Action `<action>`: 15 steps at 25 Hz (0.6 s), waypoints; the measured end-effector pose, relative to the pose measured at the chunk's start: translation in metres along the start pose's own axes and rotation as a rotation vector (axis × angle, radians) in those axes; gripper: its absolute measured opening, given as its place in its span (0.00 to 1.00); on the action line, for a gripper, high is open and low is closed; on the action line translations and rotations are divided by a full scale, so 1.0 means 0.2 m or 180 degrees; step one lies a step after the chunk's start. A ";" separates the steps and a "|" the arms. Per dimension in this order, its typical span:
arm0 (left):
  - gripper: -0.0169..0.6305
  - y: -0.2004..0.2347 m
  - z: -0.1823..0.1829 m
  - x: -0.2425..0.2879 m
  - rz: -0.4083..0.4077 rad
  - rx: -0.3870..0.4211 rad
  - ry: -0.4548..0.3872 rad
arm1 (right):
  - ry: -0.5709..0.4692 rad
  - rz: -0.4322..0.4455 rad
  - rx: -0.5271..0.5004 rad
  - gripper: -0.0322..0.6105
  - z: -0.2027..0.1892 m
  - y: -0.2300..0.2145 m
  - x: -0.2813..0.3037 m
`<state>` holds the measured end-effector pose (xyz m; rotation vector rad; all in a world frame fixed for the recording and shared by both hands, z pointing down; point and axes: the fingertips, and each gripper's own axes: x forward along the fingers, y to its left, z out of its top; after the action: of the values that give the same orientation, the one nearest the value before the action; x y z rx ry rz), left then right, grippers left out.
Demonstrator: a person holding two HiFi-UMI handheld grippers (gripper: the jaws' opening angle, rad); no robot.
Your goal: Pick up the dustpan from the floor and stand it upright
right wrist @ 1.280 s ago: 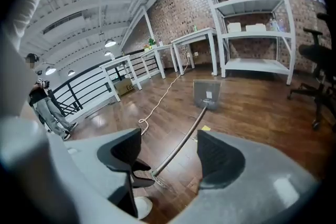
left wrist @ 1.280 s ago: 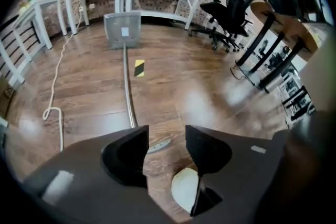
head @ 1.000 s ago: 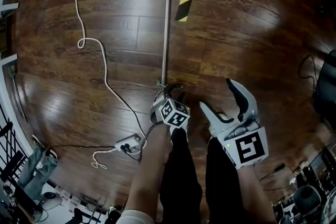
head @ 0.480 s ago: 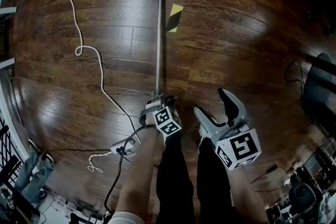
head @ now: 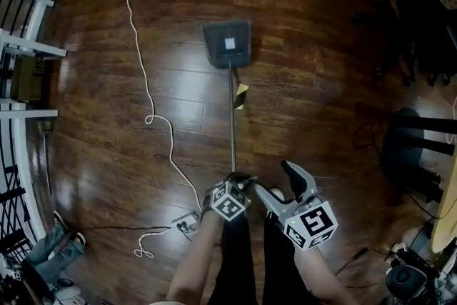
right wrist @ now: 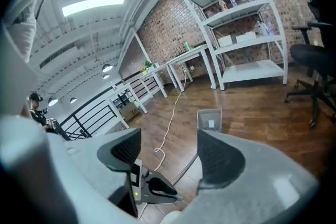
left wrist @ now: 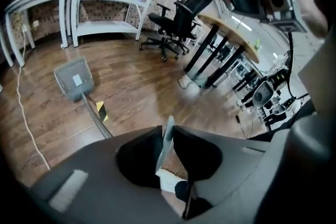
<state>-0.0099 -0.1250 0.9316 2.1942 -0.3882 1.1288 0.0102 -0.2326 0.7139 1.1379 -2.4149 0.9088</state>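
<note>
From overhead, left gripper point(head: 235, 181) pinches dustpan handle point(head: 232, 118) — right gripper point(right wrist: 170, 152), by its view, gapes.

**Floor** point(head: 321, 82): dark brown wood planks, smooth, high gloss, with bright glare patches.
**Dustpan** point(head: 227, 43): grey scoop, plastic by its look, matt; small white label on it, paper-like.
**Handle** point(head: 232, 125): slim metal rod, smooth, silvery sheen.
**Left claw** point(head: 239, 178), **right claw** point(head: 275, 178): pale grey moulded plastic, smooth, satin. Inner pads point(right wrist: 223, 160) black, matt, rubber-like.
**Marker cube** point(head: 312, 223): white faces with black print, matt.
**Cord** point(head: 150, 118): white, smooth sheath.
**Tape strip** point(head: 241, 96): yellow and black stripes, slight sheen.
**Shelving** point(right wrist: 247, 34): white painted frames, smooth.
**Wall** point(right wrist: 163, 23): bare brick, rough, matt.
**Chair** point(left wrist: 178, 18): black, matt.
</note>
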 end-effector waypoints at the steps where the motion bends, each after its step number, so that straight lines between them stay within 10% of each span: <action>1: 0.15 -0.04 0.09 -0.10 -0.0002 -0.0014 -0.0095 | -0.0011 0.0008 -0.0004 0.55 0.08 0.04 -0.06; 15: 0.16 -0.37 0.54 -0.98 -0.0067 -0.0234 -0.0182 | -0.0359 -0.0729 -0.0069 0.55 0.86 0.19 -0.81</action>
<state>-0.0206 -0.1435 0.6966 2.1649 -0.4237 1.0266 0.0805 -0.2365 0.4863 1.4573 -2.3111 0.7625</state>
